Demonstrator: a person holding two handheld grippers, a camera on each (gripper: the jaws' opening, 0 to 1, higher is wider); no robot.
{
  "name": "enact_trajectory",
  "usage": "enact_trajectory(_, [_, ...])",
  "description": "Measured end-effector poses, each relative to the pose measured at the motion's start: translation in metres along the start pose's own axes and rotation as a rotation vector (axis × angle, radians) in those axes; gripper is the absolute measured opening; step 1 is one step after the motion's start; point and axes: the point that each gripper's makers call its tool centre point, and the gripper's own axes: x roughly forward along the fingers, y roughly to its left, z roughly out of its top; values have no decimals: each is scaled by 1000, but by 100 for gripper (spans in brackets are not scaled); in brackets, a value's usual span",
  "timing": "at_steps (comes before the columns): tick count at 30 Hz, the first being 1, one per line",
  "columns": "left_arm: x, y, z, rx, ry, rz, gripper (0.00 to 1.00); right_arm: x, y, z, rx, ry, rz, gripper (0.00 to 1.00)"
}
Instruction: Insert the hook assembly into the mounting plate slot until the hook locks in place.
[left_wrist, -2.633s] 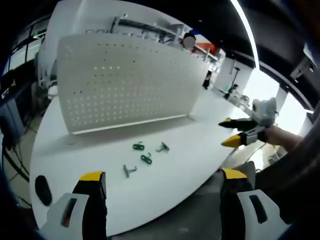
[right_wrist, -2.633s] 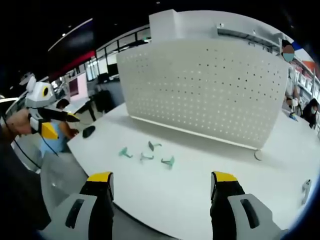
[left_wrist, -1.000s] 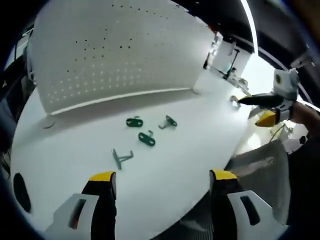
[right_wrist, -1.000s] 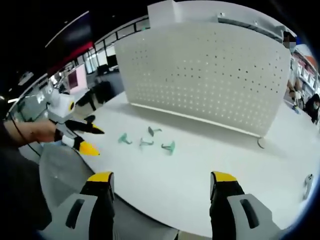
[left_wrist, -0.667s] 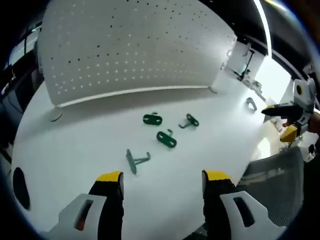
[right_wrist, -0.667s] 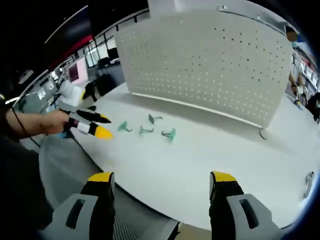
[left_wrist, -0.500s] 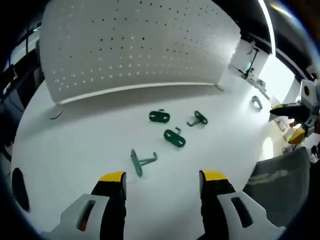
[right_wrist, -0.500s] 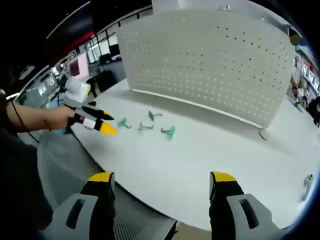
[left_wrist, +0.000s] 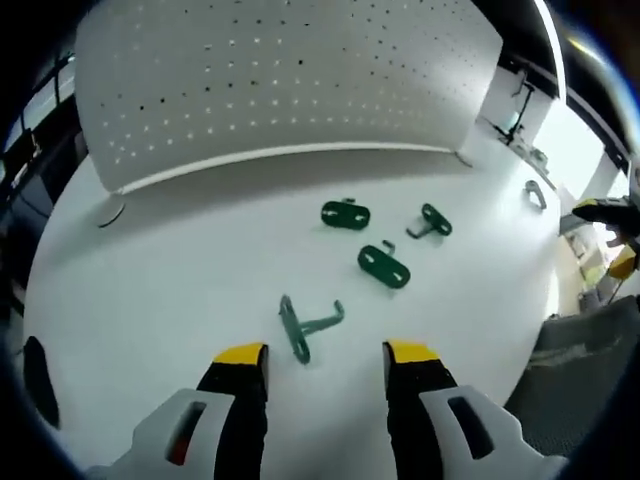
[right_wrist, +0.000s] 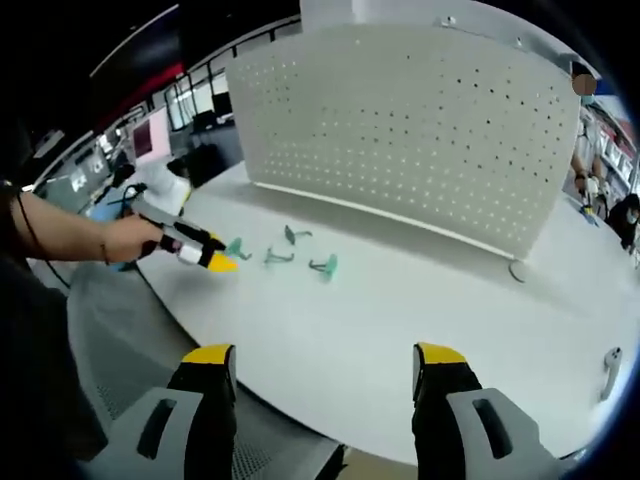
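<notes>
Though untouched, hook (left_wrist: 305, 328) between left gripper (left_wrist: 325, 356) jaws.

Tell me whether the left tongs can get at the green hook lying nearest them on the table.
Probably yes. The left tongs stand open just short of the green hook, with bare white table between them.

Four green hooks (left_wrist: 306, 327), one pegboard (left_wrist: 280, 75)

Lab workspace, pegboard (right_wrist: 420, 130), white table (right_wrist: 400, 330)
</notes>
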Motion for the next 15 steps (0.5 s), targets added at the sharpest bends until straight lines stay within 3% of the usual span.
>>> enact_trajectory(15, [2, 11, 5, 27, 10, 32, 18, 5, -1, 0, -2, 8, -3, 72])
